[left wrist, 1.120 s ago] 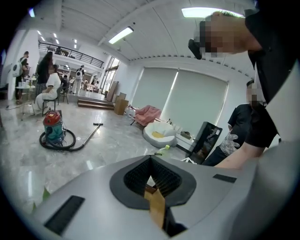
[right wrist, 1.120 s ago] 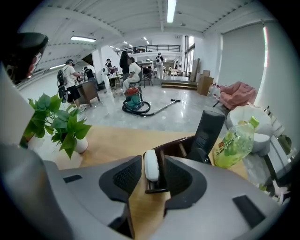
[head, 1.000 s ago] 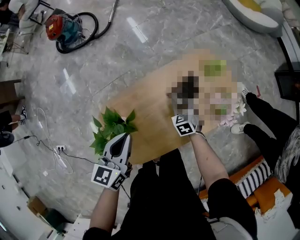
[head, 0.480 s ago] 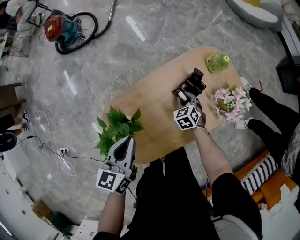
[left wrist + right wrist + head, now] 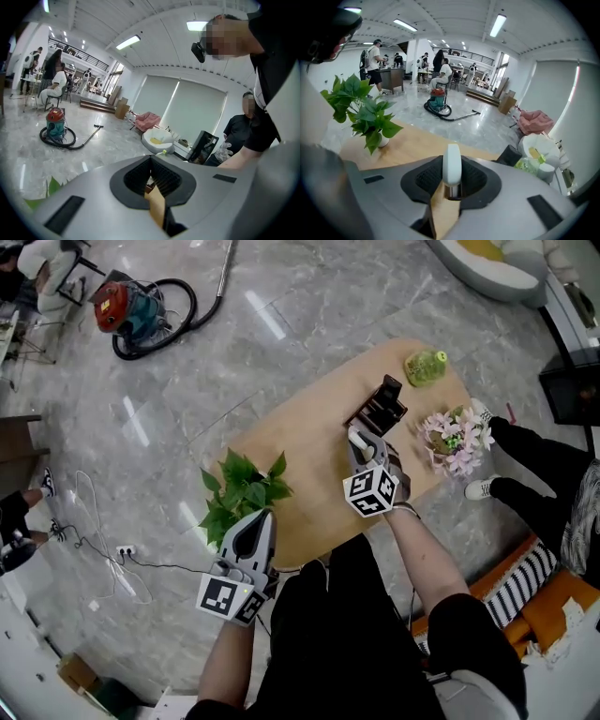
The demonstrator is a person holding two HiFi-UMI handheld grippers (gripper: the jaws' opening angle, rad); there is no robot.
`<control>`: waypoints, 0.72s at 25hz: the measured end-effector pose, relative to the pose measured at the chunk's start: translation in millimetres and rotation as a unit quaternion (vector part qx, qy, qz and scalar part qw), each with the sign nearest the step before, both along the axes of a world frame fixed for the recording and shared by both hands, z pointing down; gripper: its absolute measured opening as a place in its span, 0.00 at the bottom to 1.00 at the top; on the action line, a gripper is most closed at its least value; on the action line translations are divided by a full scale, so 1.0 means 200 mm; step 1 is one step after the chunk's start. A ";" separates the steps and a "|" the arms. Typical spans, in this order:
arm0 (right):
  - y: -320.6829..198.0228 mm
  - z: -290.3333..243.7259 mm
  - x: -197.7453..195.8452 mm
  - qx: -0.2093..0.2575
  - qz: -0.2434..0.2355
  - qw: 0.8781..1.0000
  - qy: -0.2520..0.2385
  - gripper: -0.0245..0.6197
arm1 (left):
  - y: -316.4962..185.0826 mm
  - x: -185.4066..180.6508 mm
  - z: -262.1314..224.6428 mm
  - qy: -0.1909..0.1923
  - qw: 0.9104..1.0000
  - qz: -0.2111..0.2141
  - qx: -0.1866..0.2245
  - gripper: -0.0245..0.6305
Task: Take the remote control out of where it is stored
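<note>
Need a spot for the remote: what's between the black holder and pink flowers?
Bare tabletop only, between black holder and pink flowers, in the head view.

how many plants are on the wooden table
2. A green leafy plant stands at the near left end of the table. A pink flower bunch sits at its right edge. None seems hidden.

We log a large open lab hall staged like a lounge: marble floor [image 5: 281,362], ceiling strip lights [image 5: 498,24], mezzanine railing [image 5: 461,52]. People [image 5: 374,56] work at desks in the background. A wooden table [image 5: 309,456], potted plant [image 5: 242,495] and vacuum cleaner [image 5: 127,306] furnish it.
</note>
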State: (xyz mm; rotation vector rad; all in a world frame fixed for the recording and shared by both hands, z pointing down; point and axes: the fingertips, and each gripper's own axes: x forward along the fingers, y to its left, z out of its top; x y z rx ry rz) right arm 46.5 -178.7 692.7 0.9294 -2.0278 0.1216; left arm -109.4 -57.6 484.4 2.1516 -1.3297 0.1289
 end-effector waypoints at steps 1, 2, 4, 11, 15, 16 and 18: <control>0.03 0.00 -0.04 0.003 -0.014 1.000 0.004 0.21 | 0.02 -0.01 -0.01 0.005 1.000 -0.003 0.001 0.05; 0.06 0.01 -0.08 0.003 -0.028 1.000 0.009 0.21 | 0.05 -0.03 -0.02 0.007 1.000 -0.007 0.000 0.05; 0.12 0.05 -0.15 -0.002 -0.051 0.998 0.019 0.21 | 0.12 -0.07 0.00 0.008 1.000 -0.016 -0.006 0.05; 0.35 0.30 -0.36 -0.030 -0.120 0.990 0.065 0.21 | 0.40 -0.20 0.11 0.009 0.998 -0.050 -0.034 0.05; 0.47 0.44 -0.43 -0.014 -0.162 0.981 0.108 0.21 | 0.51 -0.25 0.12 0.017 0.997 -0.066 -0.042 0.05; 0.49 0.46 -0.45 -0.011 -0.172 0.978 0.115 0.21 | 0.54 -0.26 0.13 0.019 0.997 -0.068 -0.042 0.05; 0.57 0.51 -0.49 -0.010 -0.192 0.974 0.122 0.21 | 0.60 -0.29 0.14 0.017 0.996 -0.069 -0.044 0.05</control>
